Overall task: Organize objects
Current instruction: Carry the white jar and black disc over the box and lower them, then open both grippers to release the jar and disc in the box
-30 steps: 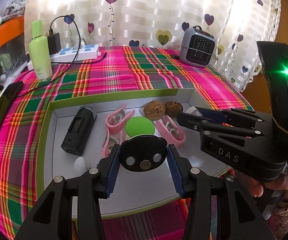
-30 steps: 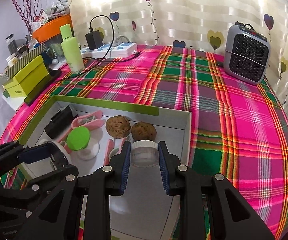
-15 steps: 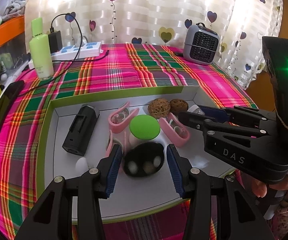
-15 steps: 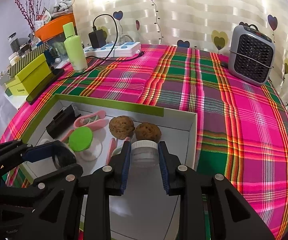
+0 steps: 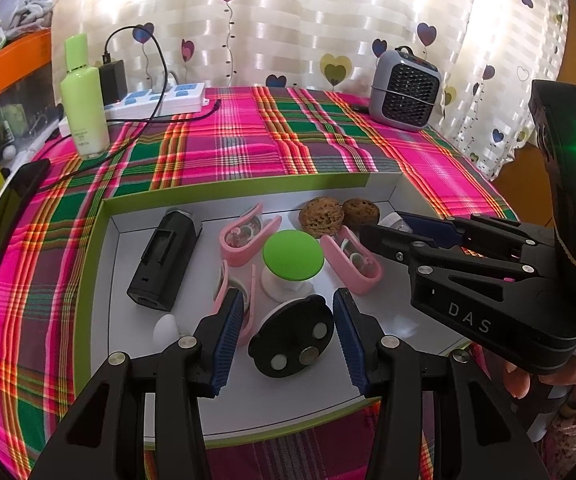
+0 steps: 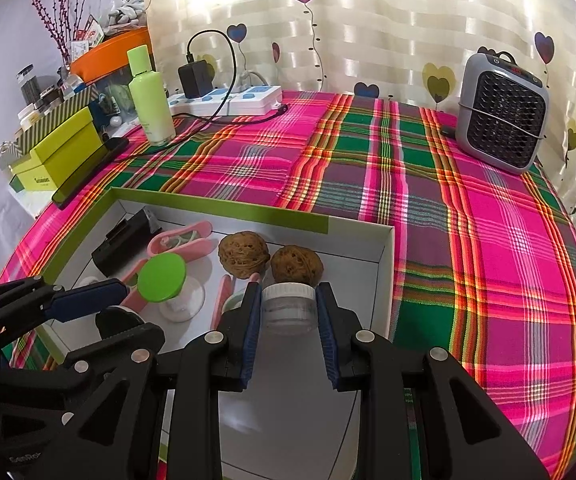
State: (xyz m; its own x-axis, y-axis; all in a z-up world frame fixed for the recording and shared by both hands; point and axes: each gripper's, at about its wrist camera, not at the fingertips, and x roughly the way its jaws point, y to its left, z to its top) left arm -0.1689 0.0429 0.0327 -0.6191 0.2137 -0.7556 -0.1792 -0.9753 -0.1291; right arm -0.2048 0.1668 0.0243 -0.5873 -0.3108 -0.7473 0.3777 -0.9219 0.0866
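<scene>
Our left hand-held gripper (image 5: 288,334) now has its jaws apart around the black oval piece (image 5: 292,337), which a second ago hung above the white box (image 5: 99,280) and now lies on its floor, clear of both pads. We judge that placement done. Our right hand-held gripper (image 6: 288,320) stays clamped on the small clear jar (image 6: 288,306), low over the box's right end, just in front of the two walnuts (image 6: 269,258). Setting that jar down looks like the next step.
</scene>
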